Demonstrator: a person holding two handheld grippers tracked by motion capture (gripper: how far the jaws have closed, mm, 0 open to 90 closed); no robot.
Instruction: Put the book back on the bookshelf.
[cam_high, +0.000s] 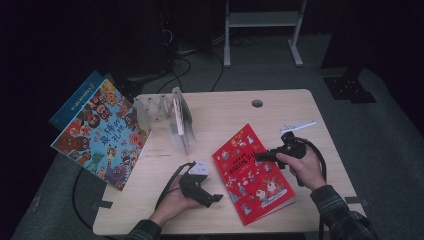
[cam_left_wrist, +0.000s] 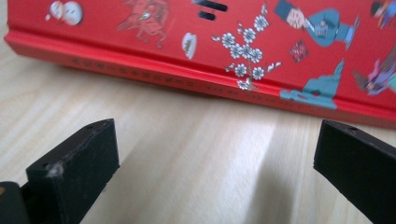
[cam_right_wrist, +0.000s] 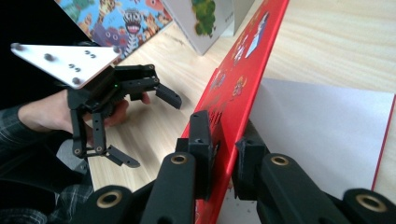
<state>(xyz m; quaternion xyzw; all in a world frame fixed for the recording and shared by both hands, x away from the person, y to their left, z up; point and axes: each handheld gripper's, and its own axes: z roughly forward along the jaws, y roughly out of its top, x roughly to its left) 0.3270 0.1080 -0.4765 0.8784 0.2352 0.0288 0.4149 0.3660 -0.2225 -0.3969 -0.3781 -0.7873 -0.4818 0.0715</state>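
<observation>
From the high view, a red picture book (cam_high: 252, 174) lies near the front of a wooden table (cam_high: 280, 107), its long axis running diagonally from the table's middle toward the front right corner; the right gripper (cam_high: 261, 156) reaches in over the book's right-hand long edge, while the left gripper (cam_high: 216, 198) rests just off the spine side, apart from it. A clear book rack (cam_high: 165, 116) holding a thin book stands behind, and a colourful monster-covered book (cam_high: 100, 134) overhangs the table's left edge above a blue one (cam_high: 75, 100). In the left gripper view, the two black jaws stand wide with nothing between them, bare tabletop (cam_left_wrist: 187, 158) ahead and the red book's spine (cam_left_wrist: 196, 79) lying crosswise just beyond. In the right gripper view, the right gripper (cam_right_wrist: 223, 154) is clamped narrowly on the red front cover (cam_right_wrist: 243, 79), which is lifted on edge off the white first page (cam_right_wrist: 322, 126); the left gripper (cam_right_wrist: 144, 126) waits farther off, spread open. Judged from this, the cover hinges on the spine side, so the swing would carry it toward the left gripper, the nearer one to receive it.
</observation>
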